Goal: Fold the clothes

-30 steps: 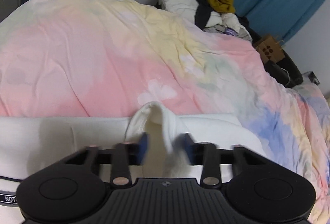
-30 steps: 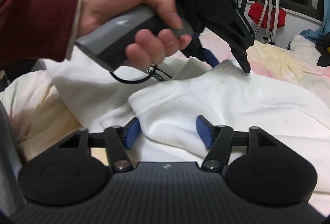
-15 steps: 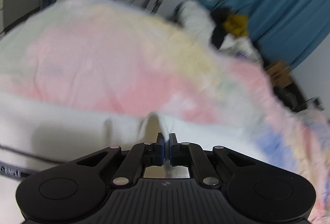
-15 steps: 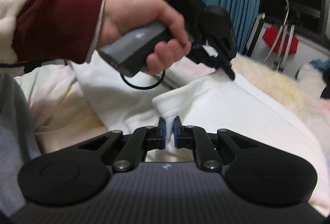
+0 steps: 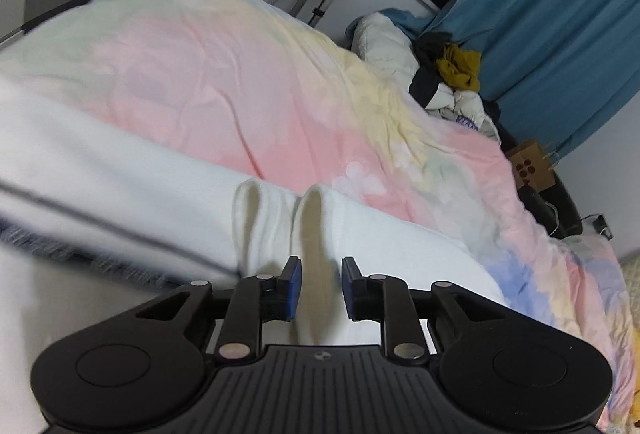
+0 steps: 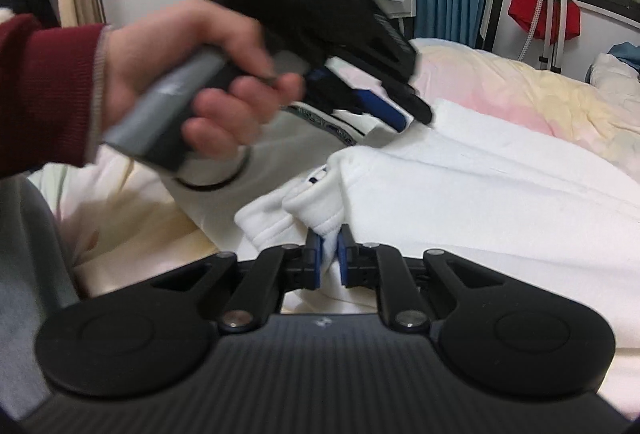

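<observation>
Right gripper [image 6: 328, 260]: its blue pads are sitting narrow and are pinching a bunched hem of the white garment [image 6: 480, 194] at the near edge of the bed; the jaws have just been easing a touch wider, cloth between them.
Left gripper [image 5: 319, 288]: its jaws have just been opening and are standing narrowly apart; a fold of the white cloth is lying in the gap, and the pads are not visibly pressing it.
Left hand [image 6: 192, 82]: it is gripping the grey handle, blurred, with a dark red sleeve [image 6: 44, 90] at the wrist, over the garment's far-left part.
White garment: it is lying spread across the near side of the pastel bedspread [image 5: 248, 86], with two looped folds rising just ahead of the left gripper.
Far side: a pile of clothes [image 5: 448, 74] is sitting by the blue curtain [image 5: 560, 34].
</observation>
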The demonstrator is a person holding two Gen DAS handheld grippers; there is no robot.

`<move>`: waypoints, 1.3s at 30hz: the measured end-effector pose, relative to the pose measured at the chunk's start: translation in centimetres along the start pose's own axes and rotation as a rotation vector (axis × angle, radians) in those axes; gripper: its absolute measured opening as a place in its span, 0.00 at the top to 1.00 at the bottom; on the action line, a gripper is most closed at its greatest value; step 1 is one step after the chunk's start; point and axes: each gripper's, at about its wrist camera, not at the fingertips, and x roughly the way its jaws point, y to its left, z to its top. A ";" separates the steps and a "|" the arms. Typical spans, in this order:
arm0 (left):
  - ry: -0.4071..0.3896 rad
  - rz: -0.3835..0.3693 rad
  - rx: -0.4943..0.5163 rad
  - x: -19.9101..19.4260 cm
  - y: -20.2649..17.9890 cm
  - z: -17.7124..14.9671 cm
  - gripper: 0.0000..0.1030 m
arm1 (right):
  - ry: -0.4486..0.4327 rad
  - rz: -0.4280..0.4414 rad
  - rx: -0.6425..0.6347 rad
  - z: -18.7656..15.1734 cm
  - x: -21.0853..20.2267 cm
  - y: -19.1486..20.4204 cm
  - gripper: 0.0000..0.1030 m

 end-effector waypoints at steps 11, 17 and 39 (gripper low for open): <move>-0.165 0.112 -0.215 -15.9 6.5 -5.4 0.51 | -0.094 -0.011 0.111 0.6 -3.9 -0.6 0.82; -0.228 0.198 -0.332 -21.2 9.7 -6.9 0.37 | -0.203 -0.063 0.165 1.4 -6.3 -2.0 0.48; -0.296 0.271 -0.610 -22.8 15.3 -8.3 0.22 | -0.052 -0.504 0.366 -0.6 -1.6 -10.5 0.26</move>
